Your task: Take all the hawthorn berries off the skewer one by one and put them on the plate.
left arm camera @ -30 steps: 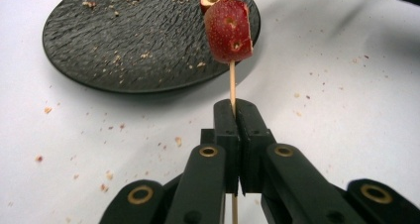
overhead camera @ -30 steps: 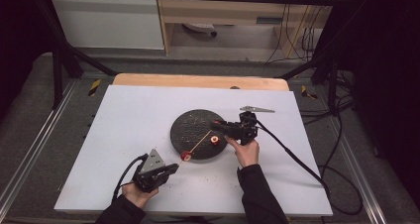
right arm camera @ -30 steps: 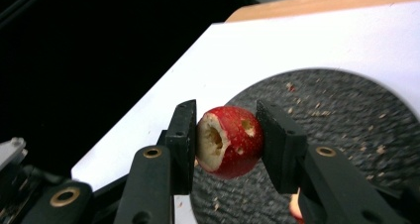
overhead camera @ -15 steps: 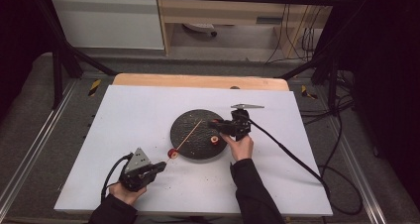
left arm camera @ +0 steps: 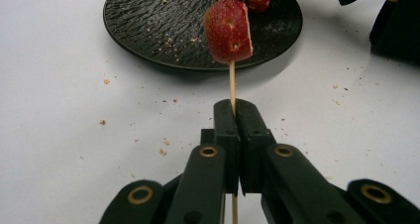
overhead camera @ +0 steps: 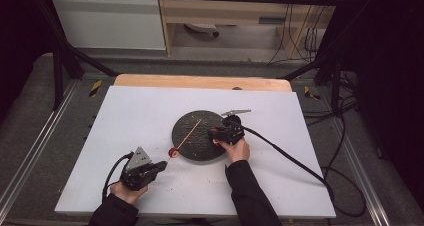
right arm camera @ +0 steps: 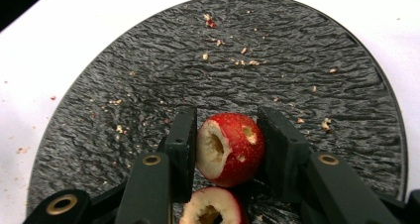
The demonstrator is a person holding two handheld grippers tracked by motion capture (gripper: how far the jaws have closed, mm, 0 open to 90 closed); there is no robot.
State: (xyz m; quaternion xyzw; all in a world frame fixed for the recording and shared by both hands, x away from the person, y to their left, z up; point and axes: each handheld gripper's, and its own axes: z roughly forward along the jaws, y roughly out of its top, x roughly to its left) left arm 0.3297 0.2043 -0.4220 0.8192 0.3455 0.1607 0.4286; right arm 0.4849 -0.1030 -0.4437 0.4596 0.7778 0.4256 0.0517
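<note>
Left tool [left arm camera: 233, 116]: jaws closed on a thin wooden skewer [left arm camera: 231, 83], near the front edge of the white worktop [overhead camera: 135, 111], left of centre. The skewer runs up toward the black plate [overhead camera: 187, 136], which sits at mid-worktop; one red fruit piece [left arm camera: 228, 31] is threaded on it, just off the plate's front-left rim.

Right tool [right arm camera: 225, 135]: jaws gripping a cored red fruit [right arm camera: 230, 147] over the plate. A second cored fruit [right arm camera: 210, 211] lies just below it.

Crumbs [right arm camera: 237, 60]: scattered on the plate and worktop.
</note>
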